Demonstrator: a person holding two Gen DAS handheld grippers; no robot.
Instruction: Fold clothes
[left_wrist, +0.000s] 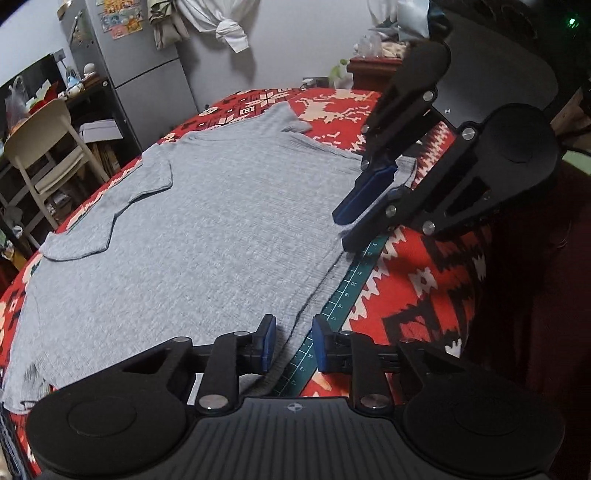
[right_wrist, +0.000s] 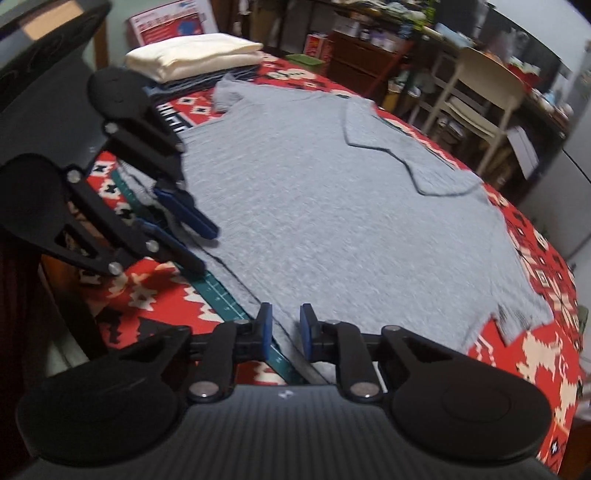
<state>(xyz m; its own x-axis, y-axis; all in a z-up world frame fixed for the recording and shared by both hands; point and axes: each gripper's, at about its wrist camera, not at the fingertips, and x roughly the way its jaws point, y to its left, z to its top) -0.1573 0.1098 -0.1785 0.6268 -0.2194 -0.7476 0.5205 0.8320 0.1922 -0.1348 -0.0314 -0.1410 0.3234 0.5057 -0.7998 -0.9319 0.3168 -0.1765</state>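
A grey ribbed T-shirt (left_wrist: 207, 229) (right_wrist: 325, 206) lies flat on a red patterned tablecloth (left_wrist: 417, 258), with one part folded in along its far side (left_wrist: 122, 206). My left gripper (left_wrist: 293, 343) is open at the shirt's near hem, and the hem edge runs between its blue pads. It shows again in the right wrist view, left gripper (right_wrist: 205, 249), low over that same edge. My right gripper (right_wrist: 286, 332) is open too, straddling the hem further along. The left wrist view also catches the right gripper (left_wrist: 345, 232).
A green cutting mat (left_wrist: 343, 291) peeks out under the hem. Folded clothes are stacked (right_wrist: 192, 55) at a far table corner. A cream chair (left_wrist: 40, 147) and a grey fridge (left_wrist: 140, 74) stand beyond the table's far edge.
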